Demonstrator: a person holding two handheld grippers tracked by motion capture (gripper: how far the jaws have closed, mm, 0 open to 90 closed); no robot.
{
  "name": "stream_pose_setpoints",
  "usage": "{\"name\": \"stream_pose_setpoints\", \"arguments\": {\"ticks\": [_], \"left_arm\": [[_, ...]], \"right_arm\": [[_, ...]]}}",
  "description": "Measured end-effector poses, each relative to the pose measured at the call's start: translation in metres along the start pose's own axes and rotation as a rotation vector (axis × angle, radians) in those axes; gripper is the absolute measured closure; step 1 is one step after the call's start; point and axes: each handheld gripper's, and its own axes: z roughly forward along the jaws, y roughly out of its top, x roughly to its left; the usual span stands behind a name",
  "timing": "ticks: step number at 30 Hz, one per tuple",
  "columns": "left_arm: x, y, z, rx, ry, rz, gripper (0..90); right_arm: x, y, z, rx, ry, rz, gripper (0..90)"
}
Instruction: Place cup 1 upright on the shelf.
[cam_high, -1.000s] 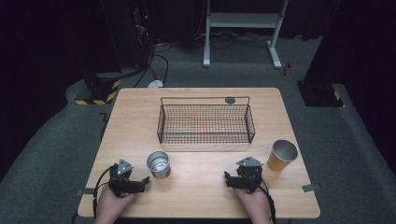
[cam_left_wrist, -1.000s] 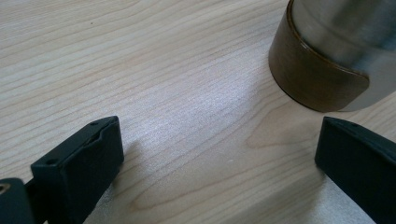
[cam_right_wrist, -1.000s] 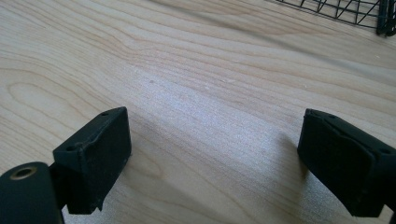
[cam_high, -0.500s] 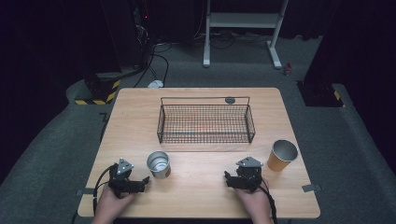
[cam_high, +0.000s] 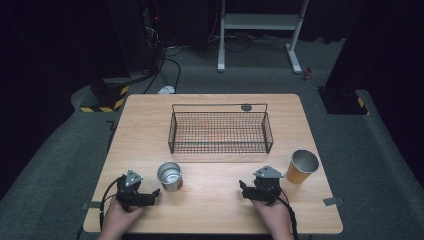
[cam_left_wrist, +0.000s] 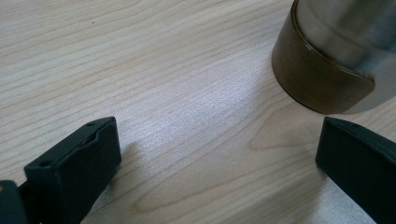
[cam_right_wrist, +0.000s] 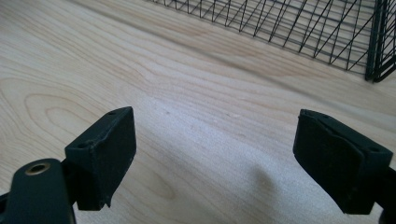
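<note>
hidden: your forearms are cut off at the bottom edge of the high view; only your 2 hands show, the left hand (cam_high: 116, 218) and the right hand (cam_high: 272, 216).
cut off: in your left gripper view the short silver metal cup (cam_left_wrist: 343, 51) runs out past the top and right edges, so you see only its lower wall and brownish base band.
cut off 2: in your right gripper view the black wire mesh basket (cam_right_wrist: 299, 28) shows only a bottom strip and 1 corner.
hard to make out: small dark round thing (cam_high: 246, 107) at the basket's far rim, too small to tell what it is.
left gripper (cam_high: 148, 196): jaws wide apart, holding nothing, low over the light wooden table (cam_high: 215, 205); your right-hand jaw tip sits just beside the silver cup's base, not touching as far as you can see.
right gripper (cam_high: 243, 190): jaws wide apart, nothing between them but bare wood, touching no object.
silver cup location: upright near the front left of the table, just right of your left gripper, in front of the basket (cam_high: 220, 131).
high view extra: orange paper cup with silvery inside (cam_high: 302, 166), upright, right of your right gripper, near the table's right edge.
high view extra 2: basket stands mid-table, looks to hold nothing; dark floor with cables and a white metal stand (cam_high: 260, 25) behind.
gripper views extra: wood grain close up, and how far the jaws stand apart.
</note>
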Motion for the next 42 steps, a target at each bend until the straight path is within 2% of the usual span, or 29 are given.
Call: {"name": "stream_pose_setpoints", "arguments": {"ticks": [9, 25, 30, 42], "left_arm": [[0.000, 0.000, 0.000, 0.000, 0.000, -0.003, 0.4], [0.000, 0.000, 0.000, 0.000, 0.000, -0.004, 0.5], [0.000, 0.000, 0.000, 0.000, 0.000, -0.004, 0.5], [0.000, 0.000, 0.000, -0.001, 0.002, -0.005, 0.6]], "right_arm": [[-0.001, 0.003, -0.004, -0.029, 0.005, -0.001, 12.7], [0.001, 0.011, -0.023, -0.111, 0.022, -0.004, 12.2], [-0.002, 0.013, -0.030, -0.143, 0.026, -0.017, 14.0], [-0.008, 0.018, -0.046, -0.179, 0.028, -0.025, 14.2]]}}
